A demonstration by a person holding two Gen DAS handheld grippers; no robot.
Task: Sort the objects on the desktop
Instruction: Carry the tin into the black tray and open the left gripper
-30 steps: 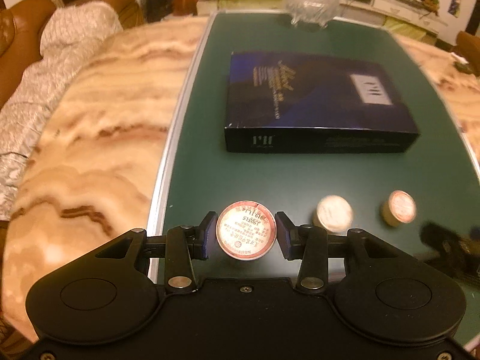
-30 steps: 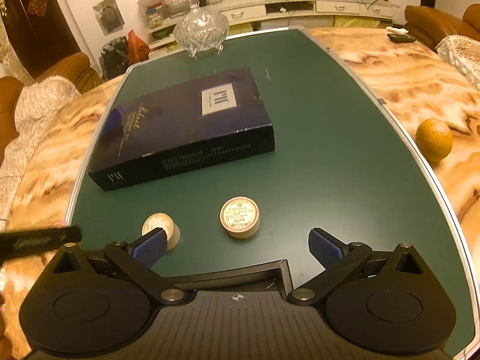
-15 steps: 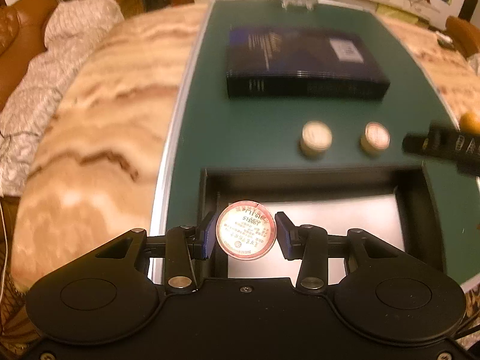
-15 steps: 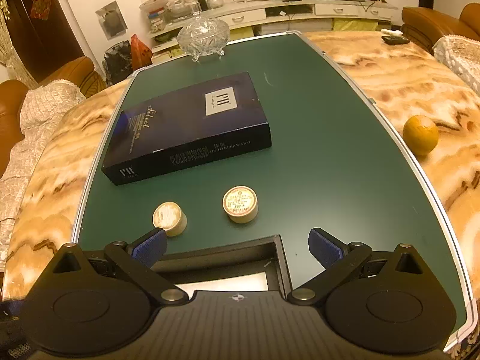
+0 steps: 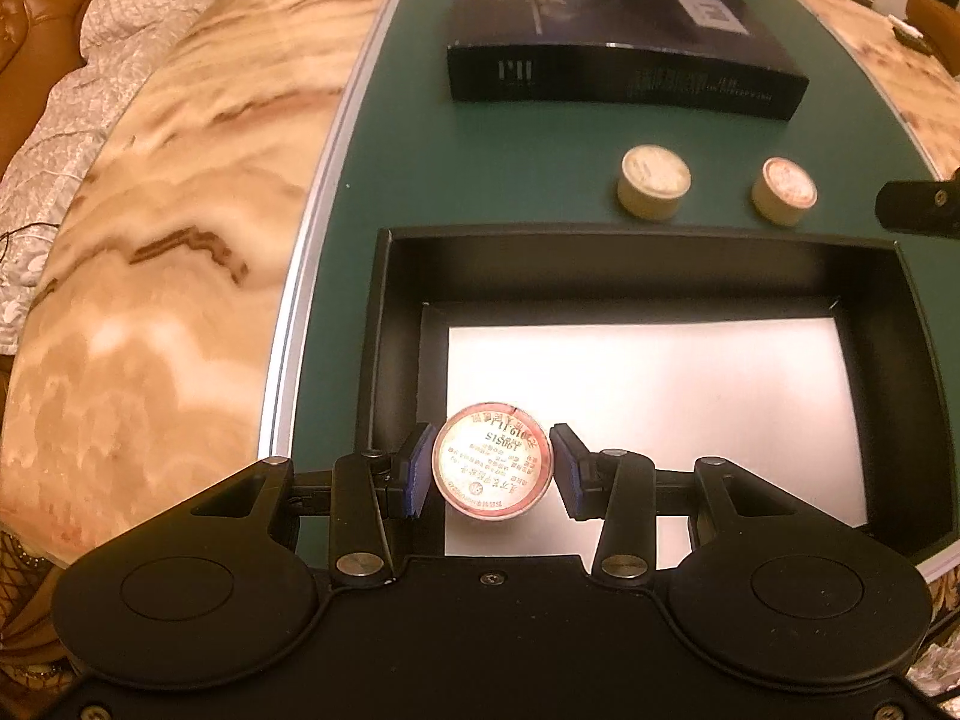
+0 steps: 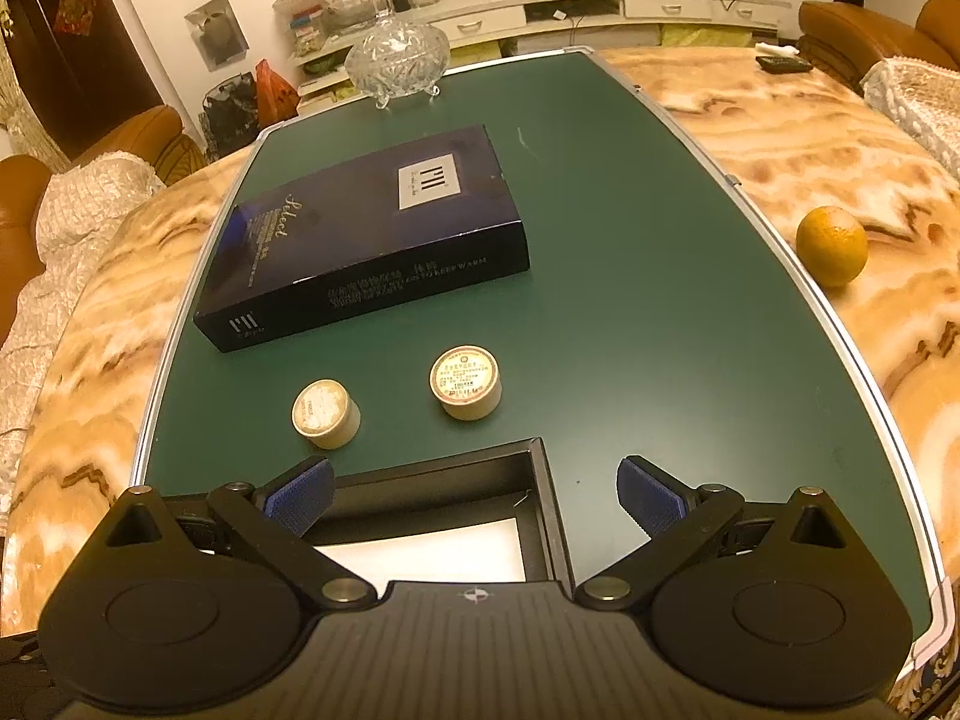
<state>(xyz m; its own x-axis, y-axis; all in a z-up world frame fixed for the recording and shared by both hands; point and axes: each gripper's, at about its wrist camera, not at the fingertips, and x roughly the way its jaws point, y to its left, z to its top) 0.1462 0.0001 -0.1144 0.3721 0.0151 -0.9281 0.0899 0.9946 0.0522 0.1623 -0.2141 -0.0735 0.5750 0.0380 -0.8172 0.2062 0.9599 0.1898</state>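
1. Since 1.0 s ago, the left gripper (image 5: 492,471), clenched on a round tin (image 5: 492,463), has been carried over the black tray (image 5: 648,258).
2. The right gripper (image 6: 477,495) is held released at the tray's far-right corner; 2 tins (image 6: 326,413) (image 6: 465,382) are seen just beyond the rim.

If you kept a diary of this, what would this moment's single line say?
left hand-held gripper: around round tin, over black tray | right hand-held gripper: open, empty | two tins on green mat
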